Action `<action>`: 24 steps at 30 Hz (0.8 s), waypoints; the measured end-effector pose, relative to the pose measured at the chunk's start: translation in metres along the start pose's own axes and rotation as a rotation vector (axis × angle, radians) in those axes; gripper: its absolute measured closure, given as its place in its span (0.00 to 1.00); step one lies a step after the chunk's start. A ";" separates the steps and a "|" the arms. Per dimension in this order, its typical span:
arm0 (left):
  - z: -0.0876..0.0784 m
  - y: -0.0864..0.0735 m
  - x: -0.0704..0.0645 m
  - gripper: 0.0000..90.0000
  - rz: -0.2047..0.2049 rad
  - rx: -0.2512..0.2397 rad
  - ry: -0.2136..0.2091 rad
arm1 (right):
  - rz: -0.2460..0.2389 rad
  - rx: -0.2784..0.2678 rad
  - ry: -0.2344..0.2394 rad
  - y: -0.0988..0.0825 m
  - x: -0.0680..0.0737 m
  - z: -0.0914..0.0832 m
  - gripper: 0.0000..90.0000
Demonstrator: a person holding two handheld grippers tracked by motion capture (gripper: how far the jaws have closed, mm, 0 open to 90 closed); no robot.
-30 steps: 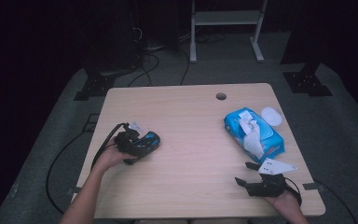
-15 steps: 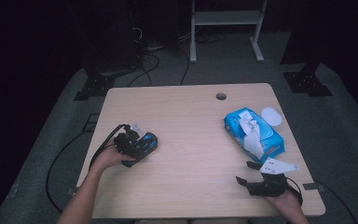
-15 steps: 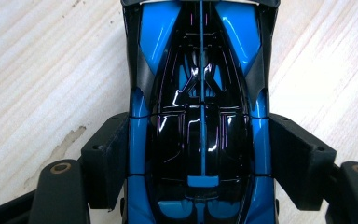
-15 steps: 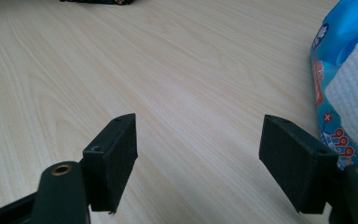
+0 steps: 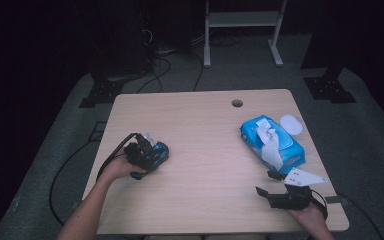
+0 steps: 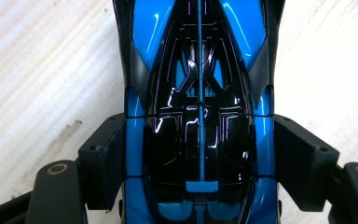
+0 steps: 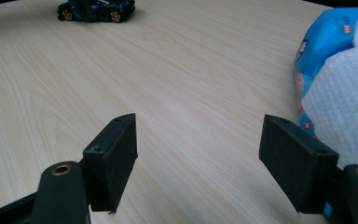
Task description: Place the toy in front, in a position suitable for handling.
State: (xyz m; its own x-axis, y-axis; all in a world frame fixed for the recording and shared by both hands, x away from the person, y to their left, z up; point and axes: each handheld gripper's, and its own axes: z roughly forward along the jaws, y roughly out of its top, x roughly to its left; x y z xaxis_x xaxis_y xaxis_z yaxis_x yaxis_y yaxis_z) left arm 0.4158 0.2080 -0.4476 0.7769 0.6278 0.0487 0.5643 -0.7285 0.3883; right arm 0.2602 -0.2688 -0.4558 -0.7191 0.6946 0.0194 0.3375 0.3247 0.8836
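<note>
A: On the table's (image 5: 205, 150) left side, your left gripper (image 5: 147, 156) has its jaws pressed against both flanks of the blue and black toy car (image 5: 156, 151). In the left gripper view the pads (image 6: 103, 161) sit flush on the car's (image 6: 199, 116) body, which rests on the wood.

B: And your right gripper (image 5: 271, 183)?

A: It lies low near the front right corner, jaws wide apart with bare wood between them. The right gripper view makes that plain: both pads (image 7: 114, 156) stand clear of everything.

B: Any containers?

A: One blue pack of wet wipes (image 5: 272, 142) on the right side, its flap open and a white wipe (image 5: 270, 145) pulled up out of the slot. A round white lid (image 5: 291, 123) lies just beside the pack's far end.

B: Can you read the print?

A: No. The right gripper view shows red and white marks on the pack's (image 7: 326, 42) side, too small to make out.

B: What does that view add?

A: The car's (image 7: 95, 10) gold wheel hubs, far across the table.
</note>
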 end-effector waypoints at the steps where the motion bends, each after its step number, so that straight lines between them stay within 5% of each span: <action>1: 0.000 0.001 0.000 0.29 -0.004 -0.007 -0.011 | 0.006 -0.005 0.000 0.000 -0.001 -0.001 0.30; 7: -0.016 0.018 -0.011 0.29 0.035 -0.046 -0.023 | 0.020 -0.024 -0.008 0.000 -0.003 -0.005 0.30; 9: -0.030 0.038 -0.036 0.29 0.107 -0.088 -0.035 | 0.019 -0.046 -0.012 0.002 -0.003 -0.008 0.30; 10: -0.030 0.038 -0.036 0.29 0.107 -0.088 -0.035 | 0.019 -0.046 -0.012 0.002 -0.003 -0.008 0.30; 11: -0.034 0.056 -0.061 0.29 0.177 -0.110 -0.060 | 0.023 -0.059 -0.016 0.003 -0.004 -0.010 0.30; 12: -0.034 0.056 -0.061 0.29 0.177 -0.110 -0.060 | 0.023 -0.059 -0.016 0.003 -0.004 -0.010 0.30; 13: -0.033 0.068 -0.078 0.29 0.226 -0.117 -0.083 | 0.026 -0.062 -0.020 0.003 -0.004 -0.011 0.30; 14: -0.025 0.082 -0.103 0.29 0.276 -0.131 -0.122 | 0.035 -0.067 -0.024 0.003 -0.006 -0.013 0.30; 15: -0.025 0.082 -0.103 0.29 0.276 -0.131 -0.122 | 0.035 -0.067 -0.024 0.003 -0.006 -0.013 0.30; 17: -0.004 0.102 -0.140 0.29 0.356 -0.127 -0.189 | 0.041 -0.064 -0.029 0.001 -0.006 -0.016 0.30; 18: -0.004 0.102 -0.140 0.29 0.356 -0.127 -0.189 | 0.038 -0.066 -0.028 0.001 -0.006 -0.016 0.30; 19: 0.014 0.111 -0.158 0.29 0.406 -0.095 -0.211 | 0.035 -0.064 -0.028 0.001 -0.006 -0.016 0.30; 20: 0.014 0.111 -0.158 0.29 0.406 -0.095 -0.211 | 0.035 -0.064 -0.028 0.001 -0.006 -0.016 0.30; 21: 0.034 0.114 -0.170 0.29 0.438 -0.040 -0.214 | 0.032 -0.061 -0.027 0.001 -0.006 -0.017 0.30; 24: 0.043 0.113 -0.174 0.29 0.424 -0.058 -0.243 | 0.030 -0.057 -0.023 0.000 -0.006 -0.016 0.30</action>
State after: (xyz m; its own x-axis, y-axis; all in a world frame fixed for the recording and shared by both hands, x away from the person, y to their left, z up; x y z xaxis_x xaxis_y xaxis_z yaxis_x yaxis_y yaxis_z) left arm 0.3569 0.0047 -0.4521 0.9813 0.1923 0.0003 0.1734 -0.8855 0.4312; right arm 0.2547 -0.2837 -0.4482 -0.6948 0.7183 0.0359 0.3229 0.2669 0.9080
